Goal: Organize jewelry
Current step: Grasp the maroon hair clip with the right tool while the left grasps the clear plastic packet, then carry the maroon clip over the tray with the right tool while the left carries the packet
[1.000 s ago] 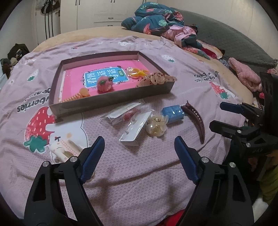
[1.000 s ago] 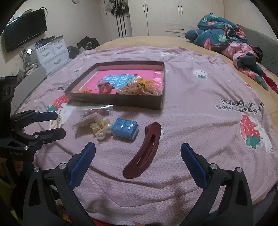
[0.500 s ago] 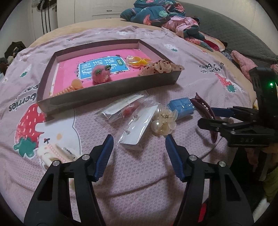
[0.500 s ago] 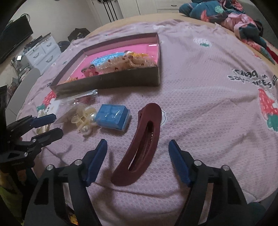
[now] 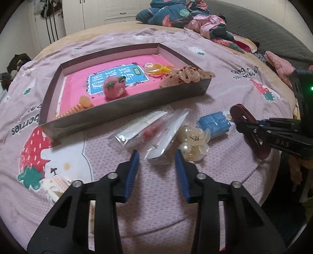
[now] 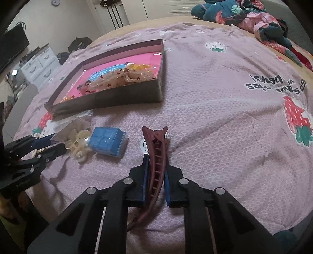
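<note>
A shallow box with a pink floor (image 5: 58, 82) (image 6: 156, 91) lies on the pink bedspread and holds a pink fuzzy clip (image 5: 114, 88), yellow rings (image 5: 156, 68) and a beige scrunchie (image 5: 185, 75). In front of it lie two plastic packets (image 5: 164, 134), a cream pearl clip (image 5: 193, 140) (image 6: 78, 144) and a blue box (image 5: 214, 124) (image 6: 106, 141). My right gripper (image 6: 155, 173) is shut on a long maroon hair clip (image 6: 156, 156) (image 5: 250, 129), standing on edge. My left gripper (image 5: 157, 172) is half open, empty, just short of the nearer packet.
A white and pink clip (image 5: 56, 185) lies at the left near the bed's front edge. Crumpled clothes (image 5: 185, 17) lie at the far side of the bed. A white drawer unit (image 6: 39, 64) and a TV (image 6: 11, 48) stand left of the bed.
My right gripper moved forward and closed on the maroon hair clip, which now stands on edge. My left gripper advanced toward the packets and its jaws narrowed.
</note>
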`<action>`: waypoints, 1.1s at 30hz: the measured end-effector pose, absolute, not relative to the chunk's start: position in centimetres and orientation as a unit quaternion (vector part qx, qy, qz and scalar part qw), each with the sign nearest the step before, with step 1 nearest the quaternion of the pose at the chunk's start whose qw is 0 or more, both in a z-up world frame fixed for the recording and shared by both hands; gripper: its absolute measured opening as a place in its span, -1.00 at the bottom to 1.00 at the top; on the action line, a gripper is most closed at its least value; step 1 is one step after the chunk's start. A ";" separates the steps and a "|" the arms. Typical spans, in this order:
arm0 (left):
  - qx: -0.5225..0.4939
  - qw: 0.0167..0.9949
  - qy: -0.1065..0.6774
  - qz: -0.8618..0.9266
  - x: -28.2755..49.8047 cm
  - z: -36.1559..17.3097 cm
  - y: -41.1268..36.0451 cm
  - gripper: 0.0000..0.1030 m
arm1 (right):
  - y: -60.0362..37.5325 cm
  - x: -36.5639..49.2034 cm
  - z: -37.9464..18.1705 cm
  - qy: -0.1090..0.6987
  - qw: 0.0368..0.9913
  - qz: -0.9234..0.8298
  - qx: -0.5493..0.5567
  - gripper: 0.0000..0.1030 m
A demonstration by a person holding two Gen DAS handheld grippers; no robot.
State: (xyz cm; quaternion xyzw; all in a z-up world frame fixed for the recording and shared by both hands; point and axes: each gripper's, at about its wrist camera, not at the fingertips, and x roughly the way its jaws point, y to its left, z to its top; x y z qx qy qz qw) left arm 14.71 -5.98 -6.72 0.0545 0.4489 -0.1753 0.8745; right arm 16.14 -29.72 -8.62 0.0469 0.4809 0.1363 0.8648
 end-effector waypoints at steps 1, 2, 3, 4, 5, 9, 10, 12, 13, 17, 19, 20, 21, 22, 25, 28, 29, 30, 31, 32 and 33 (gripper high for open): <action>0.052 0.875 0.448 -0.177 14.8 -6.6 -5.8 -0.58 | -29.7 16.1 -8.6 0.480 0.865 0.138 0.047 -0.76; 0.051 0.875 0.447 -0.178 14.8 -6.6 -5.7 -0.61 | -29.7 16.0 -8.5 0.479 0.865 0.138 0.046 -0.76; 0.051 0.875 0.445 -0.181 14.9 -6.4 -5.7 -0.70 | -29.8 16.0 -8.5 0.479 0.865 0.138 0.048 -0.76; 0.054 0.876 0.444 -0.183 14.9 -6.3 -5.8 -0.83 | -29.8 15.9 -8.5 0.479 0.865 0.139 0.049 -0.76; 0.061 0.876 0.441 -0.183 14.8 -6.2 -5.9 -0.91 | -29.9 15.9 -8.5 0.478 0.865 0.140 0.053 -0.76; 0.065 0.877 0.437 -0.190 14.6 -5.8 -6.0 -0.97 | -30.1 15.8 -8.4 0.478 0.865 0.141 0.059 -0.76; 0.064 0.877 0.435 -0.192 14.5 -5.7 -6.0 -0.98 | -30.2 15.7 -8.3 0.478 0.865 0.140 0.058 -0.76; 0.063 0.878 0.432 -0.197 14.3 -5.5 -6.1 -0.98 | -30.2 15.5 -8.2 0.476 0.866 0.140 0.058 -0.77; 0.061 0.879 0.430 -0.199 14.2 -5.3 -6.1 -0.98 | -30.2 15.4 -8.0 0.473 0.868 0.140 0.057 -0.77; 0.048 0.881 0.425 -0.202 13.7 -4.8 -5.6 -0.98 | -30.3 14.8 -7.2 0.461 0.874 0.143 0.056 -0.77; 0.041 0.883 0.422 -0.202 13.4 -4.5 -5.3 -0.98 | -30.4 14.4 -6.7 0.455 0.877 0.145 0.056 -0.77; 0.038 0.884 0.420 -0.202 13.3 -4.3 -5.1 -0.98 | -30.4 14.3 -6.6 0.453 0.878 0.147 0.057 -0.77; 0.035 0.885 0.419 -0.201 13.2 -4.2 -5.0 -0.98 | -30.4 14.2 -6.4 0.451 0.878 0.149 0.058 -0.77; 0.032 0.886 0.417 -0.198 13.1 -4.0 -4.7 -0.98 | -30.4 14.1 -6.1 0.449 0.879 0.151 0.058 -0.77; 0.023 0.890 0.413 -0.193 12.9 -3.5 -3.9 -0.98 | -30.1 13.6 -5.1 0.437 0.884 0.158 0.053 -0.77; 0.013 0.894 0.407 -0.186 12.9 -3.0 -3.1 -0.98 | -29.5 13.4 -4.2 0.427 0.888 0.166 0.046 -0.77; 0.011 0.896 0.405 -0.184 12.8 -2.8 -2.8 -0.98 | -29.2 13.3 -3.9 0.424 0.888 0.170 0.045 -0.77; 0.008 0.897 0.403 -0.182 12.8 -2.6 -2.5 -0.98 | -29.0 13.3 -3.6 0.422 0.889 0.174 0.044 -0.77; 0.004 0.899 0.399 -0.179 12.8 -2.4 -2.1 -0.98 | -28.6 13.2 -3.3 0.420 0.889 0.179 0.041 -0.77; 0.001 0.900 0.397 -0.177 12.9 -2.2 -1.9 -0.98 | -28.3 13.2 -3.1 0.419 0.888 0.184 0.039 -0.77; -0.002 0.902 0.395 -0.175 12.9 -1.9 -1.5 -0.98 | -27.9 13.2 -2.9 0.417 0.888 0.188 0.038 -0.77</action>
